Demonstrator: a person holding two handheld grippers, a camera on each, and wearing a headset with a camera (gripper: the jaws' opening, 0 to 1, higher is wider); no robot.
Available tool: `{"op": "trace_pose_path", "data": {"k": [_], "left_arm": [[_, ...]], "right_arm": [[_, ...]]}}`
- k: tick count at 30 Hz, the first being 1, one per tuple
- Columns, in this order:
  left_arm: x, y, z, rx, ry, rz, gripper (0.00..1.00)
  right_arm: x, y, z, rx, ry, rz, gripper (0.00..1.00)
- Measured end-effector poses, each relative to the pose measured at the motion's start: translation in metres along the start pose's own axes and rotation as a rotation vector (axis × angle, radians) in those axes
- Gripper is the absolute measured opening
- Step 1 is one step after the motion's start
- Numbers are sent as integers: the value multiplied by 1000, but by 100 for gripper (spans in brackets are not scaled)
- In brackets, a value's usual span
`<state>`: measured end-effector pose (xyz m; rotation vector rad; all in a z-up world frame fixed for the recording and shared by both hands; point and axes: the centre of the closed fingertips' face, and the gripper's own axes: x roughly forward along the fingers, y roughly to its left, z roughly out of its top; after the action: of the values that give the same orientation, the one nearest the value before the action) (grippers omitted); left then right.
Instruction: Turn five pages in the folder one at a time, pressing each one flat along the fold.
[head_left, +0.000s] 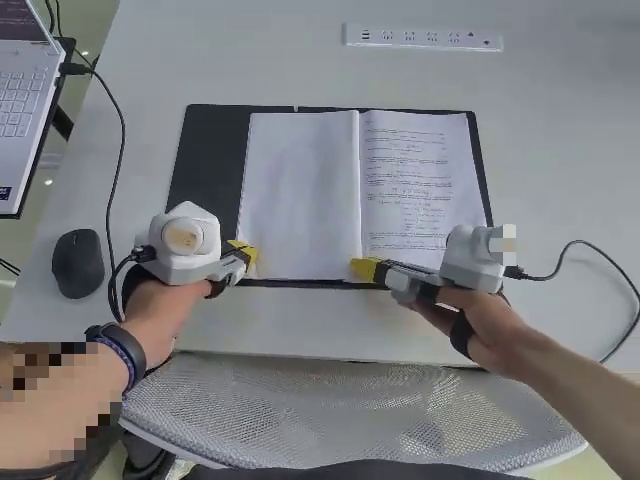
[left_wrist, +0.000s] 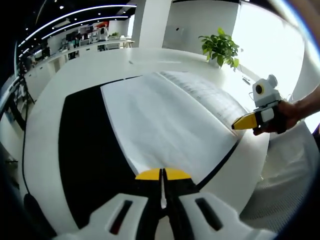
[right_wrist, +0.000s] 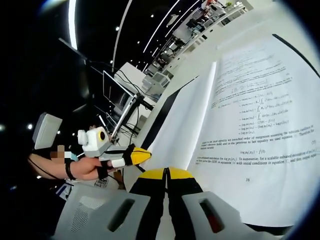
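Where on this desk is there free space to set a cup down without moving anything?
Bare table right of the folder, and the band between folder and power strip. Left side is crowded: laptop, cable, mouse. Near edge holds the left gripper and right gripper.

A: What is cut off, far out to the side of the left gripper (head_left: 243, 256)?
B: The laptop (head_left: 18, 95) is cut by the picture's edge there. Just one corner of keys can be seen.
A: Can the print ahead of the right gripper (head_left: 364, 268) be read?
B: From the head view, no. The words on the right page (head_left: 415, 180) are too small. The folder (head_left: 205, 160) is mostly hidden under its pages.
A: And the cable (head_left: 581, 243) behind that gripper?
B: Its far end cannot be seen.
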<state>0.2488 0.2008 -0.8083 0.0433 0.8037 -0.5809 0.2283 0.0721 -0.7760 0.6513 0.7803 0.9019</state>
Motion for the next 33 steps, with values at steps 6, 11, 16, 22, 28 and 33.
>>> {"op": "trace_pose_path", "data": {"k": [6, 11, 16, 22, 28, 33], "left_arm": [[-10, -7, 15, 27, -28, -5, 6], [-20, -11, 30, 35, -60, -4, 13], [-30, -16, 42, 75, -89, -1, 16], [-40, -20, 53, 90, -112, -5, 24], [-56, -21, 62, 110, -128, 0, 33], [-70, -20, 67, 117, -142, 8, 38]], "right_arm": [[-17, 2, 26, -55, -59, -30, 3], [-38, 0, 45, -99, -108, -68, 7], [-64, -11, 58, -190, -128, -152, 16], [-91, -25, 64, -248, -134, -196, 22], [-118, -38, 69, -265, -157, -251, 28], [-143, -39, 74, -293, -180, -298, 36]]}}
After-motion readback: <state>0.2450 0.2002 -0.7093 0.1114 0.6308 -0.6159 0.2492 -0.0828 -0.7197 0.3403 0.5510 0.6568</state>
